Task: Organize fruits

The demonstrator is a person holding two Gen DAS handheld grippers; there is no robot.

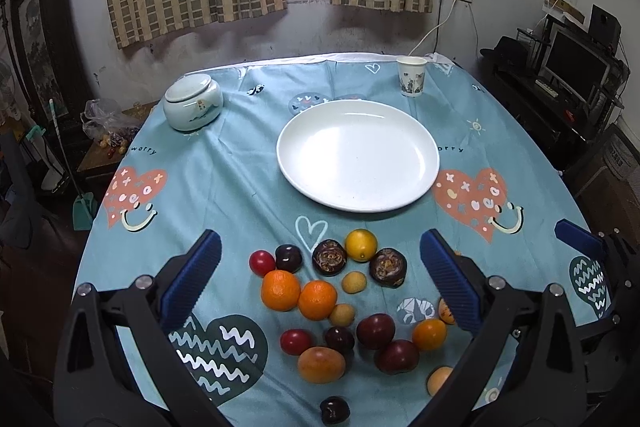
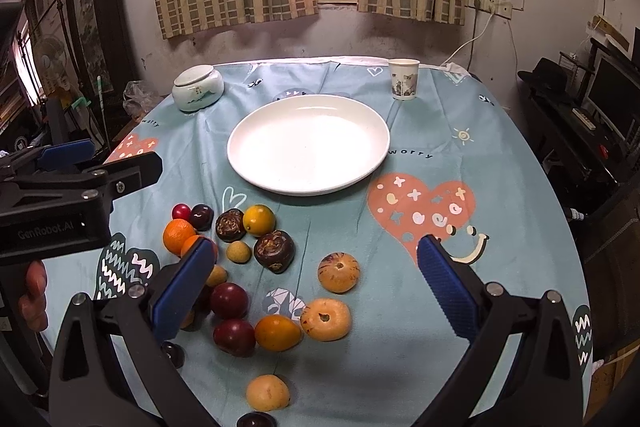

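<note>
We read "GenRobot.AI" on the left tool [image 2: 68, 163] only in right view; both tools' jaws apart w/ nothing held, right tool [image 2: 312, 279] over scattered fruits [image 2: 276, 333].

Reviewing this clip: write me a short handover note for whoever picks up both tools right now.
Left tool: open, holding nothing, hanging above the fruit pile.
Right tool: open, holding nothing, also above the fruit.
White plate: at the table's middle, nothing on it.
Fruit: all loose on the blue tablecloth on the near side of the plate: oranges, dark plums, red ones, two dark wrinkled fruits, a yellow one, small tan ones.
Lidded jar and paper cup: at the far edge, untouched.
Done: nothing yet. Left: likely every fruit still to be sorted, presumably onto the plate.
</note>
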